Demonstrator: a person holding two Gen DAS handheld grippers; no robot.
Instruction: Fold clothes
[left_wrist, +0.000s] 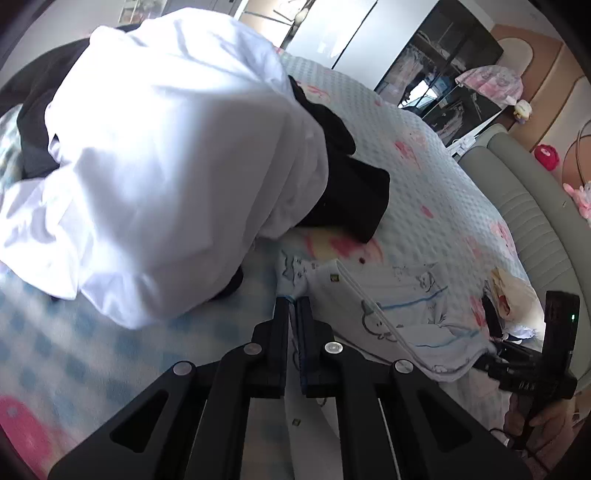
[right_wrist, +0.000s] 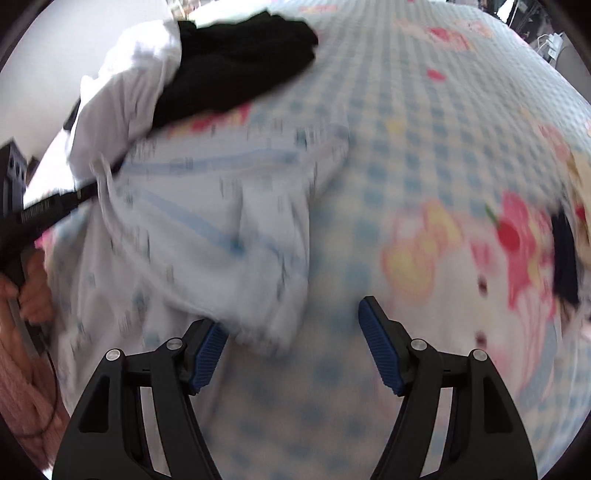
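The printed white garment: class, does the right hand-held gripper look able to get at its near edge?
Probably yes. The right hand-held gripper is open, and the printed white garment has its hem just beyond the left pad, with nothing in between.

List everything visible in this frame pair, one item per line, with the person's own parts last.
printed garment: one, white with blue cartoon print, on the bed, one edge pinched in the left tongs
white garment: one, heaped at the far side of the bed
black garment: one, under and beside the white heap
bedspread: one, blue check with pink cartoon figures, under all of it
left tongs: black, shut on the printed garment
right tongs: black with blue pads, open, over the garment's edge
hand: one, gripping the left handle
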